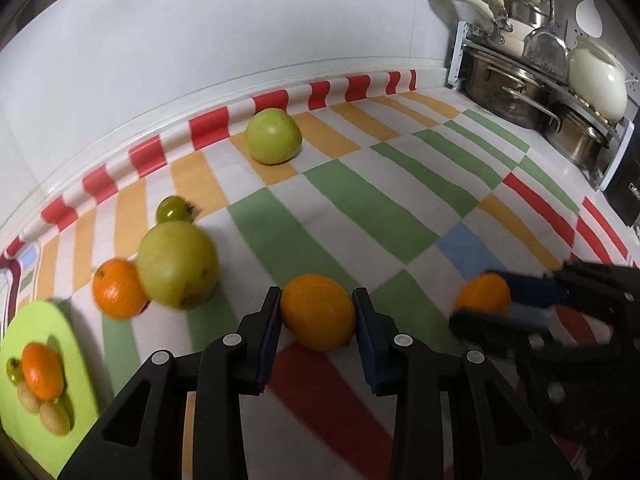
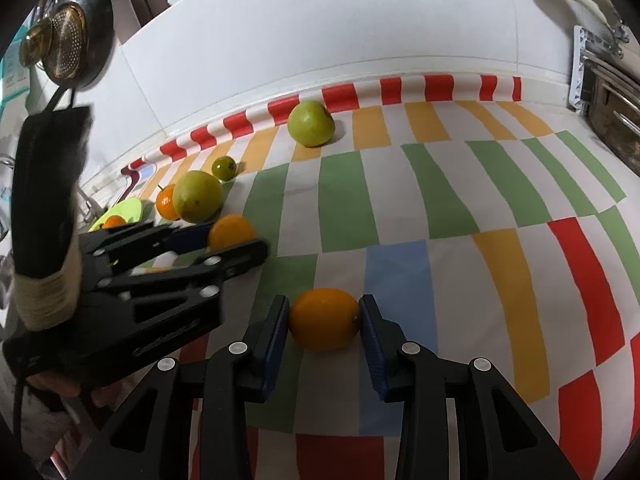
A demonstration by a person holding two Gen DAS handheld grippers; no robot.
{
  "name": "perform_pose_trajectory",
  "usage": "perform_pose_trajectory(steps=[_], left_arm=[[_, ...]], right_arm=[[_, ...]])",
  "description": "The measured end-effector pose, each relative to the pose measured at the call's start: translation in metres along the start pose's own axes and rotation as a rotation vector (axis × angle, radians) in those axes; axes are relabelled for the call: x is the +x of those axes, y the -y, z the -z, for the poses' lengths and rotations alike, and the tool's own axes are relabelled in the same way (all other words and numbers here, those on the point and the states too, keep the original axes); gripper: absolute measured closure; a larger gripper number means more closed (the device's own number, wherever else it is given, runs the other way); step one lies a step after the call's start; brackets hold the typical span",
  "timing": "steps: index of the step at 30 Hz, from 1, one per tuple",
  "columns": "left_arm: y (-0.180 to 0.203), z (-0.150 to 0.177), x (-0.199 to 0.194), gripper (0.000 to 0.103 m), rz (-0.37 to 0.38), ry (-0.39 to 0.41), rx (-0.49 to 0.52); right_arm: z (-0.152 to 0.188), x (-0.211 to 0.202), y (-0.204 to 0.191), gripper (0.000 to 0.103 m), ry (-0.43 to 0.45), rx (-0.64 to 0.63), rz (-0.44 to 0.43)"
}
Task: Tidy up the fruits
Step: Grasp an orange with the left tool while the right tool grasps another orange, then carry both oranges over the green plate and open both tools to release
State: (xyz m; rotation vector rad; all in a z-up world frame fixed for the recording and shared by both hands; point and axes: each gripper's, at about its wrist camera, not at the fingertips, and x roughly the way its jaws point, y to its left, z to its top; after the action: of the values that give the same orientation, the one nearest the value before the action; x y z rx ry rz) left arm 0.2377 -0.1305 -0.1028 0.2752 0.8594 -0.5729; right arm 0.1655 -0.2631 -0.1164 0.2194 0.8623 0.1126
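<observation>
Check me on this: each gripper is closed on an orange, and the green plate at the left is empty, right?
Not quite. The green plate already holds fruit, including an orange one, as the left wrist view shows. The rest stands: the left gripper and right gripper each clamp an orange.

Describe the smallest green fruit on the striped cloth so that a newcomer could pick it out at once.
Start at the red-and-white striped edge of the cloth along the white wall. Just in front of it, behind the large green apple that touches an orange, lies the small green fruit: dark, glossy, far smaller than either apple.
</observation>
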Motion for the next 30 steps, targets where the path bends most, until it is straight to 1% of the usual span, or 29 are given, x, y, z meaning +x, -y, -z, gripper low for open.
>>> perform_pose_trajectory(steps=[3, 7, 17, 30], left_arm=[[-0.003, 0.009, -0.014, 0.068, -0.009, 0.004, -0.020], [-0.006, 0.018, -0.034, 0.068, -0.017, 0.021, -0.041], [-0.012, 0.031, -0.093, 0.068, -0.045, 0.116, -0.111], [-0.025, 0.049, -0.168, 0.068, -0.112, 0.236, -0.155]], right_arm=[[0.001, -0.005, -0.005, 0.067, 0.013, -0.028, 0.019], [0.001, -0.013, -0.011, 0.067, 0.029, -0.043, 0.019], [-0.005, -0.052, -0.040, 0.067, 0.105, -0.104, -0.006], [-0.006, -0.096, -0.087, 0.067, 0.199, -0.174, -0.062]])
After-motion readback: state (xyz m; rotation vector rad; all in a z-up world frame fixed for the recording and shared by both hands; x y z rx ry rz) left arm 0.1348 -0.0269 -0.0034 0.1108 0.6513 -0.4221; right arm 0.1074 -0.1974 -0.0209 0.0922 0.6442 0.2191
